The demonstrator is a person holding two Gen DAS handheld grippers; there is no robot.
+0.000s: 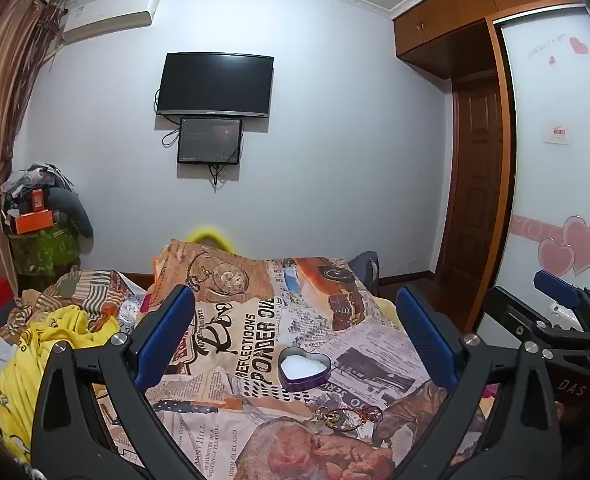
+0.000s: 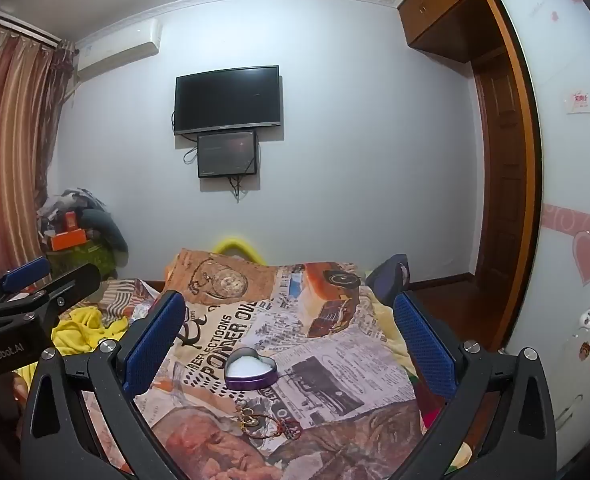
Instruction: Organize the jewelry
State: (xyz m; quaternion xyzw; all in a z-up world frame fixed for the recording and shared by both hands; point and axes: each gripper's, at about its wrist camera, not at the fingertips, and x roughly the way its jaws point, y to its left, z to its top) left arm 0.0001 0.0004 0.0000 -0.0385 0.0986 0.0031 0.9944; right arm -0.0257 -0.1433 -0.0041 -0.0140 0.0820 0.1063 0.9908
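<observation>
1. Here, the left claw [image 1: 295, 320] is wide open and holds nothing; its two blue fingers [image 1: 167, 332] stand far apart above the bed [image 1: 235, 440].
2. The right claw [image 2: 291, 320] is wide open too, and empty.
3. The heart tin [image 1: 303, 368] lies on the bed between the fingers of the left claw, a little ahead of them and nearer the right finger. It is open, with white lining inside and a purple wall.
4. In the right wrist view the tin [image 2: 251, 372] lies between the fingers of that claw, nearer its left finger.
5. The jewelry [image 1: 345, 416], a small pile with gold rings and a red string bracelet, lies on the bed just behind the tin, nearer to the camera. It does not touch the tin, and no claw touches it.
6. In the right view the jewelry [image 2: 267, 424] lies low between the fingers, under the tin.
7. A yellow cloth [image 1: 55, 340] lies crumpled outside the left finger of the left claw.
8. The right claw shows at the right edge of the left view [image 1: 567, 312]; the two claws are side by side.
</observation>
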